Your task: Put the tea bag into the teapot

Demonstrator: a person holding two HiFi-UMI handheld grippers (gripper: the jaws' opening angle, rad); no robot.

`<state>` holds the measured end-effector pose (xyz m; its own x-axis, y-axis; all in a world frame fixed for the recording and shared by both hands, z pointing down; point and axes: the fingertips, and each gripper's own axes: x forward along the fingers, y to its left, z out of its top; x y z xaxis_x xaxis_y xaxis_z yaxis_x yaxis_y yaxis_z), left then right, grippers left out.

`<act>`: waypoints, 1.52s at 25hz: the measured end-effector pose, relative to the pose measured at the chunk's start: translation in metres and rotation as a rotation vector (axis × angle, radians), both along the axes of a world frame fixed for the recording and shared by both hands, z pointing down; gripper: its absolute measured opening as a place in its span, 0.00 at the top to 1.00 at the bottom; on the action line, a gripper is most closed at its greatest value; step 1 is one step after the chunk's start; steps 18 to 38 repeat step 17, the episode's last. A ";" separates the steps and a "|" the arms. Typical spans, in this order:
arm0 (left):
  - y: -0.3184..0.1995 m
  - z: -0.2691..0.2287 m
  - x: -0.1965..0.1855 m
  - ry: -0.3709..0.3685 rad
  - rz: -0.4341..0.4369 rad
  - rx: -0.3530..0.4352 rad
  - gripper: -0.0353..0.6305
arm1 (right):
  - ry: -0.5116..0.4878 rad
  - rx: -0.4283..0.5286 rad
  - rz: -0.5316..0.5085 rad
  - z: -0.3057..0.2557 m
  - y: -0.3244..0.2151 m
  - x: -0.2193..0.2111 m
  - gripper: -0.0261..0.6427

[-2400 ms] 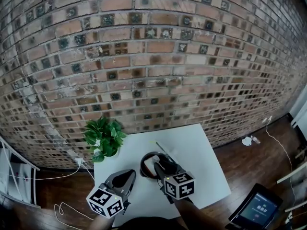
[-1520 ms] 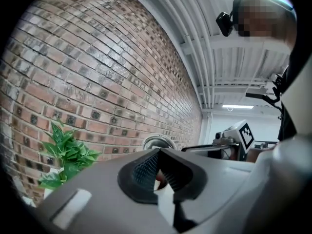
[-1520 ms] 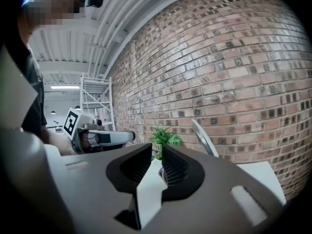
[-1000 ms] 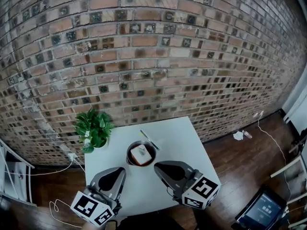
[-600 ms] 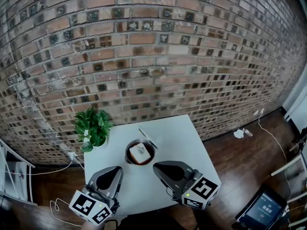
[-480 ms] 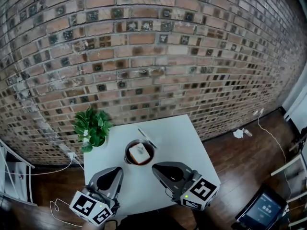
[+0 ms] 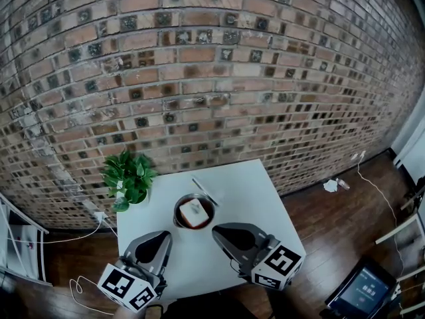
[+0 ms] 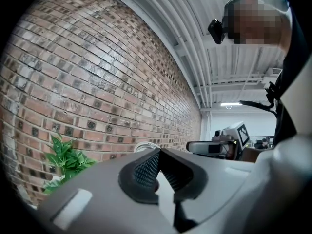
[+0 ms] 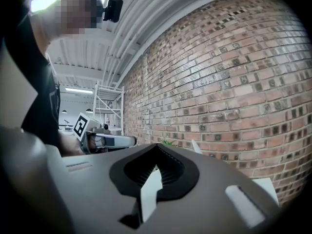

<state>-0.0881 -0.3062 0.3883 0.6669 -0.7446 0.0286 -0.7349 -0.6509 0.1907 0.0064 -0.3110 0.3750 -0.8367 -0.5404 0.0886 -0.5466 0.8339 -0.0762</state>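
In the head view a dark round teapot (image 7: 178, 209) stands open in the middle of the white table (image 7: 259, 191). A white tea bag (image 7: 194, 212) lies inside it. My left gripper (image 7: 167, 235) is shut and empty, near the table's front edge, below and left of the pot. My right gripper (image 7: 215, 230) is also shut and empty, just right of the pot's near side. The left gripper view shows that gripper (image 8: 158, 150) with its jaws meeting and a bit of pale teapot rim (image 8: 142, 146) beyond. In the right gripper view that gripper (image 9: 156, 146) has its jaws closed on nothing.
A green potted plant (image 7: 126, 177) stands at the table's back left corner. A thin white stick (image 7: 204, 190) lies just behind the pot. A brick wall (image 7: 199, 78) rises behind the table. On the wooden floor are a cable, a screen device (image 7: 362, 291) and a shelf (image 7: 20, 244).
2.4 s ago my right gripper was over the teapot. It has since drawn back toward the front edge, and the tea bag shows inside the pot. In the last second almost nothing moved.
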 end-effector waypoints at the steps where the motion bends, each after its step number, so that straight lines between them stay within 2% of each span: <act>1: 0.000 0.000 0.000 0.000 0.002 -0.002 0.95 | 0.001 0.000 0.001 0.000 0.000 0.000 0.96; 38: -0.006 0.004 0.000 0.001 0.007 -0.009 0.95 | -0.001 0.012 0.005 -0.001 -0.005 -0.004 0.96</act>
